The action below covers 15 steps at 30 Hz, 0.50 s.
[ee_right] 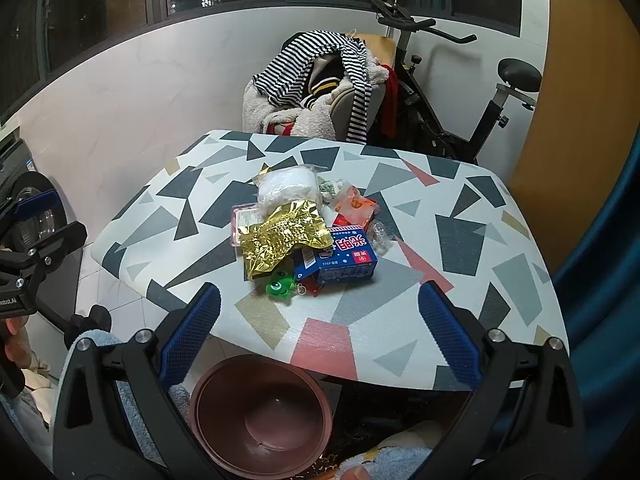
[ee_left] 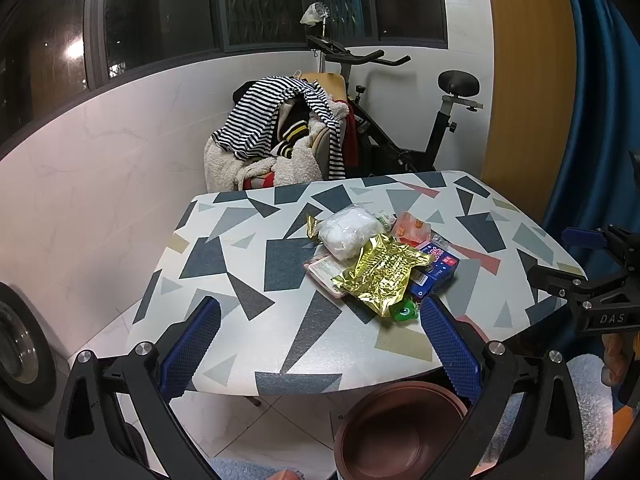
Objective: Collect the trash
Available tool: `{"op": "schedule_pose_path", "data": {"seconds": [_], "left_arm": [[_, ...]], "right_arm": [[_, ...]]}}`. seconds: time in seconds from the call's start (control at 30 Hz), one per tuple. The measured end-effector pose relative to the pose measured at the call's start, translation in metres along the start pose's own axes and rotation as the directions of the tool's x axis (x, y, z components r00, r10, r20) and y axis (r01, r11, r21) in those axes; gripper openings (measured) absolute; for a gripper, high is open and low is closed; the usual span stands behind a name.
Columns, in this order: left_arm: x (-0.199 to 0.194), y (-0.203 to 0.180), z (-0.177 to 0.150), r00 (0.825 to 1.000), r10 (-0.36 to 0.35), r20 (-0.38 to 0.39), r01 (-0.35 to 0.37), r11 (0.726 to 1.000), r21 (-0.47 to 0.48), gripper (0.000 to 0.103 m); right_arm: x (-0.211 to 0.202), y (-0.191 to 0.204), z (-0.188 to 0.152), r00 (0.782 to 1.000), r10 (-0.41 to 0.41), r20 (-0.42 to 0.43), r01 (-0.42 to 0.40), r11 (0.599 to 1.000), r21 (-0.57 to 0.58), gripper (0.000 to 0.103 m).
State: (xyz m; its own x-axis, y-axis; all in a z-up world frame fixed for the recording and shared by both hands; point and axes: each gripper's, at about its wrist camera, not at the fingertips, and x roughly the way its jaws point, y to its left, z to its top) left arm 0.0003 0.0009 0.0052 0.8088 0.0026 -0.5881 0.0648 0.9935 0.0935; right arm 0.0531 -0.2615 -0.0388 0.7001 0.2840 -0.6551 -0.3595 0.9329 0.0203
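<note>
Your left claw (ee_left: 320, 340) and right claw (ee_right: 319, 334) are both spread wide with nothing between the blue pads, held back from the near edge of the worktop (ee_right: 460, 320); judged from this, you are at the approach step with no piece yet picked. The trash lies in one heap mid-worktop: a crumpled gold foil wrapper (ee_right: 280, 236) draped over a pink tray (ee_right: 240, 224), a blue carton (ee_right: 344, 260) touching its right side, a white wad in clear plastic (ee_right: 286, 188) behind, an orange wrapper (ee_right: 354, 204) and a green toy-like piece (ee_right: 278, 286) at the front. A brown bin (ee_right: 260, 412) stands on the floor below the near edge, apparently empty. Next move: pick one loose top item, probably the foil, closing on a raised fold, then carry it back over the edge to the bin.
</note>
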Motion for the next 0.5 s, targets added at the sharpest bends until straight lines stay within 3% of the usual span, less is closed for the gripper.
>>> {"op": "schedule_pose_path", "data": {"seconds": [0.5], "left_arm": [[-0.0003,-0.0004,-0.0005,1.0,0.0,0.002,0.0,1.0,0.0,0.098]], "right_arm": [[-0.0003,-0.0014,-0.0007,1.0,-0.001,-0.003,0.001,1.0,0.003,0.097]]}}
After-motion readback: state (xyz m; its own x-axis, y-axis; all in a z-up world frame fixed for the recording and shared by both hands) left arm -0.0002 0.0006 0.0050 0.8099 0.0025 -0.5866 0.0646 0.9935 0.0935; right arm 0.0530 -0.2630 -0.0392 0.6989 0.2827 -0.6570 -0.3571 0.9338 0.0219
